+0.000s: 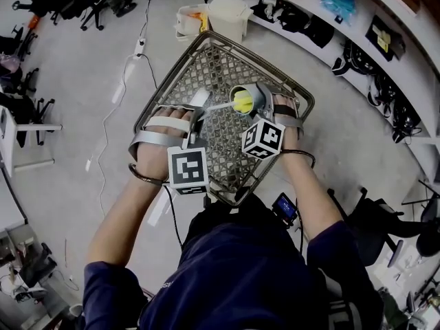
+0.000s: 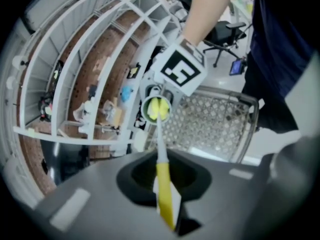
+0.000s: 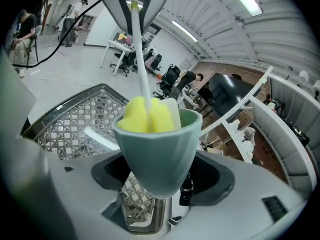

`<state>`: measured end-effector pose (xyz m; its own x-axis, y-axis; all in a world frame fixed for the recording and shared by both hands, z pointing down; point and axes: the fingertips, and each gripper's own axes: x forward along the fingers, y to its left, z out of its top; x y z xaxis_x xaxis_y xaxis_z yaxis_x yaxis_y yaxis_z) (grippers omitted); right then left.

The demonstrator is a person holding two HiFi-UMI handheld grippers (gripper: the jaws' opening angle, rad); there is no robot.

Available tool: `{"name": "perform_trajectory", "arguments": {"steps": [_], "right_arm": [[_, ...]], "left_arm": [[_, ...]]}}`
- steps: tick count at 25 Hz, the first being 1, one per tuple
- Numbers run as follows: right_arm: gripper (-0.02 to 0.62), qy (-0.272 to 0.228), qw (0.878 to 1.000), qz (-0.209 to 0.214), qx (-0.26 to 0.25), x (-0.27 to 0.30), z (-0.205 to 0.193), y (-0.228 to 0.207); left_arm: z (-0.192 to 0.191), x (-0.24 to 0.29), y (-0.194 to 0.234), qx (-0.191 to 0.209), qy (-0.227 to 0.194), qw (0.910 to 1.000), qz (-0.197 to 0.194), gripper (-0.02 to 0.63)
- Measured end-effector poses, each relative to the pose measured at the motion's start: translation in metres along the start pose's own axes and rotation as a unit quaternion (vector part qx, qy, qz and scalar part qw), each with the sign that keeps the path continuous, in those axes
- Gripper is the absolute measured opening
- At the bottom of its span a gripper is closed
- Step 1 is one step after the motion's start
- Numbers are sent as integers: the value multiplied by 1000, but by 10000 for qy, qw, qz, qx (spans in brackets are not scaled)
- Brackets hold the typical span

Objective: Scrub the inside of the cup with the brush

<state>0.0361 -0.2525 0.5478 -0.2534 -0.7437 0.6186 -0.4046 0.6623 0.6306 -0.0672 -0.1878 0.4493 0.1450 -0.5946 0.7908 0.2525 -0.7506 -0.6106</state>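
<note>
A pale green cup (image 3: 161,149) sits tilted in my right gripper (image 3: 157,184), whose jaws are shut on its lower body. The head view shows the cup (image 1: 247,100) above a wire basket, mouth toward the left. A brush with a white shaft and yellow grip (image 2: 164,186) is clamped in my left gripper (image 2: 167,204). Its yellow sponge head (image 3: 148,115) is inside the cup, also seen as the sponge head (image 1: 242,102) and, in the left gripper view, the sponge head (image 2: 157,109) filling the cup's mouth.
Under both grippers stands a metal mesh basket (image 1: 206,67) on a table. A white flat piece (image 1: 199,99) lies in it. A white bin (image 1: 227,16) stands beyond the basket, shelving (image 1: 357,40) runs at the right, and office chairs (image 1: 27,88) stand at the left.
</note>
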Motion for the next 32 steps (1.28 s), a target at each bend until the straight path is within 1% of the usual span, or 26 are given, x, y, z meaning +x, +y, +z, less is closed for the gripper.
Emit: {"name": "perform_trajectory", "arguments": {"steps": [3, 5, 9, 11, 13, 15, 17, 20, 24, 26, 29, 31, 32], "right_arm": [[353, 52, 9999, 98, 2, 3, -4, 8], [353, 48, 9999, 119, 0, 3, -2, 11], [353, -38, 10000, 80, 0, 1, 4, 7], [353, -41, 10000, 54, 21, 1, 4, 3], [353, -13, 10000, 57, 42, 4, 3, 2], [353, 15, 9999, 104, 66, 6, 0, 5], [353, 33, 9998, 166, 91, 8, -2, 10], [353, 27, 9996, 208, 166, 8, -3, 15], [353, 67, 9990, 165, 408, 5, -9, 8], [353, 101, 9979, 138, 624, 4, -16, 1], [353, 61, 9927, 127, 1195, -1, -26, -11], [353, -42, 9852, 161, 1704, -5, -29, -20], [353, -113, 9794, 204, 2005, -7, -30, -24]], "left_arm": [[8, -6, 12, 8, -151, 9998, 163, 31], [3, -5, 18, -80, -109, 9997, 211, 31], [-14, 3, 15, -321, 105, 9994, 103, 32], [-15, 7, 6, -297, 134, 9995, -29, 31], [-10, 6, -2, -178, 16, 9997, -155, 31], [-2, 3, -4, -84, -165, 9996, -199, 32], [4, -1, 0, -94, -289, 9994, -151, 31], [1, -3, 6, -230, -324, 9992, -101, 31], [-11, -9, 11, -595, -443, 9972, -101, 31], [-17, -14, 13, -898, -561, 9943, -108, 31], [-24, -22, 17, -1535, -861, 9843, -141, 31], [-28, -28, 21, -1903, -1030, 9763, -74, 31], [-31, -31, 24, -2046, -1096, 9727, -4, 31]]}}
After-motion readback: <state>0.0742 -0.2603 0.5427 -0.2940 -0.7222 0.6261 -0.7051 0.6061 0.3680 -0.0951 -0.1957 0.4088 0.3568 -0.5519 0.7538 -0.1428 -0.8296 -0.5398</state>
